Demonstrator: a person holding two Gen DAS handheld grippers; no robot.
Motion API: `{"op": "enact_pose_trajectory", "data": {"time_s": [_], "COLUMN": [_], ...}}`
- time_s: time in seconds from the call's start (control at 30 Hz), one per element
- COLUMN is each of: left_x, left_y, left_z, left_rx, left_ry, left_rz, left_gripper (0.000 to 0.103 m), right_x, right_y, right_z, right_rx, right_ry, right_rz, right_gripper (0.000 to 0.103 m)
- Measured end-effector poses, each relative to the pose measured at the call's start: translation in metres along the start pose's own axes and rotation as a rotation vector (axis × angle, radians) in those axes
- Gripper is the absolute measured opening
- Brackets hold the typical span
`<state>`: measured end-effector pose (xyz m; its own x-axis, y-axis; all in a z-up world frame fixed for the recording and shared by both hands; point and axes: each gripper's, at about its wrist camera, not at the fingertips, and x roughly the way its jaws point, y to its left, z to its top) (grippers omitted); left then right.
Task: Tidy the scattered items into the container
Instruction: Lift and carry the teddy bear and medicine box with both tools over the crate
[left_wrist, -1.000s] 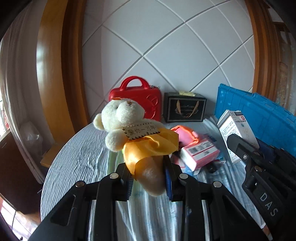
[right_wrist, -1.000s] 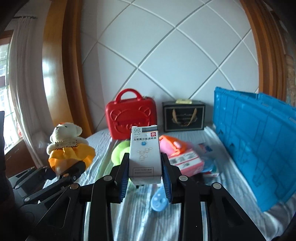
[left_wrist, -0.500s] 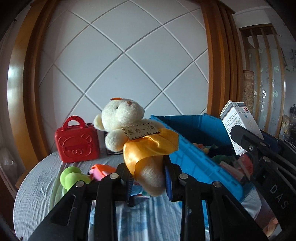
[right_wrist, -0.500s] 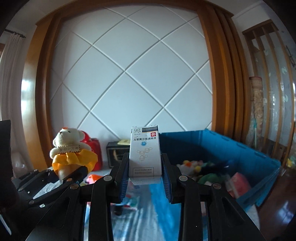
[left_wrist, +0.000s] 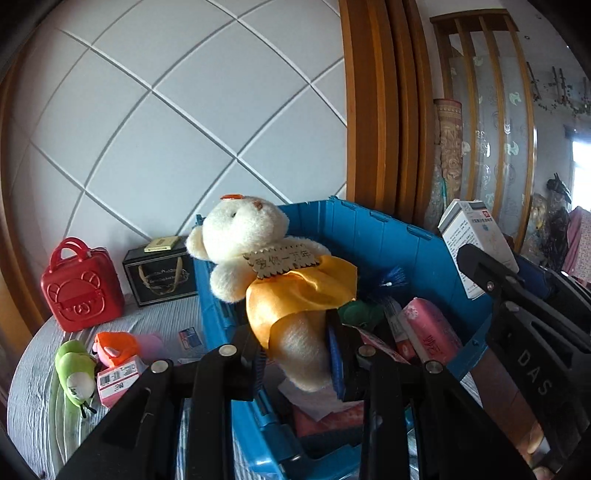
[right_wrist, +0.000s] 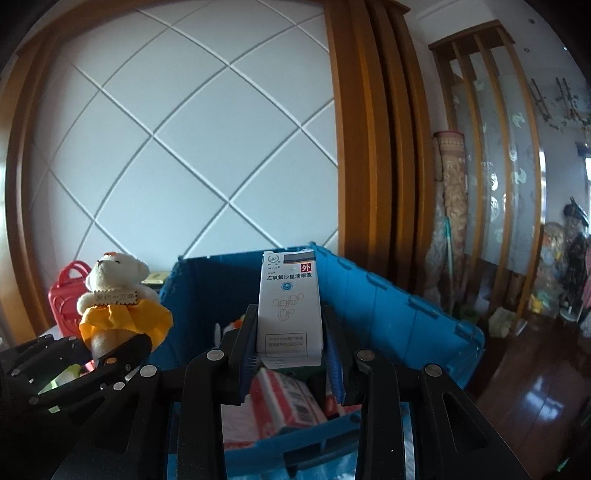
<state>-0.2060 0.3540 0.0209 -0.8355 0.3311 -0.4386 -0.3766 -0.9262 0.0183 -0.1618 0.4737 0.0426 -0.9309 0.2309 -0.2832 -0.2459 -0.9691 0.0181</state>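
My left gripper (left_wrist: 297, 354) is shut on a cream teddy bear (left_wrist: 273, 269) in a yellow skirt and holds it above the blue crate (left_wrist: 384, 240). The bear also shows in the right wrist view (right_wrist: 118, 295). My right gripper (right_wrist: 290, 354) is shut on a white medicine box (right_wrist: 290, 314) and holds it above the blue crate (right_wrist: 388, 314). The box also shows in the left wrist view (left_wrist: 476, 240). The crate holds several items, among them a pink pack (left_wrist: 430, 328) and a red-and-white pack (right_wrist: 284, 402).
On the striped tablecloth (left_wrist: 33, 398) left of the crate lie a green plush toy (left_wrist: 74, 369), an orange-and-pink toy (left_wrist: 118, 343) and a pink box (left_wrist: 118, 380). A red toy case (left_wrist: 81, 288) and a black gift box (left_wrist: 159, 273) stand by the wall. Wooden floor lies to the right (right_wrist: 535, 387).
Both grippers have swung right from over the table to over the blue crate, still holding the bear and the medicine box. The crate's inside has come closer.
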Motion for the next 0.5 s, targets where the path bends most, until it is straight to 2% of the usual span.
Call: {"op": "enact_pose_trajectory", "data": {"time_s": [0.1, 0.23, 0.5], "left_x": [0.020, 0.047, 0.076], "left_y": [-0.019, -0.037, -0.060], "left_z": [-0.001, -0.002, -0.001], "left_rx": [0.015, 0.004, -0.031], "left_ry": [0.055, 0.123, 0.194], "left_rz": [-0.003, 0.015, 0.077], "left_gripper": [0.027, 0.027, 0.027], "right_x": [0.018, 0.041, 0.093], "right_y": [-0.012, -0.030, -0.062], "right_z": [-0.010, -0.020, -0.021], "right_rx": [-0.008, -0.009, -0.050], "right_ry": [0.034, 0.087, 0.154], "right_rz": [-0.026, -0.016, 0.079], "right_gripper": [0.032, 0.032, 0.032]}}
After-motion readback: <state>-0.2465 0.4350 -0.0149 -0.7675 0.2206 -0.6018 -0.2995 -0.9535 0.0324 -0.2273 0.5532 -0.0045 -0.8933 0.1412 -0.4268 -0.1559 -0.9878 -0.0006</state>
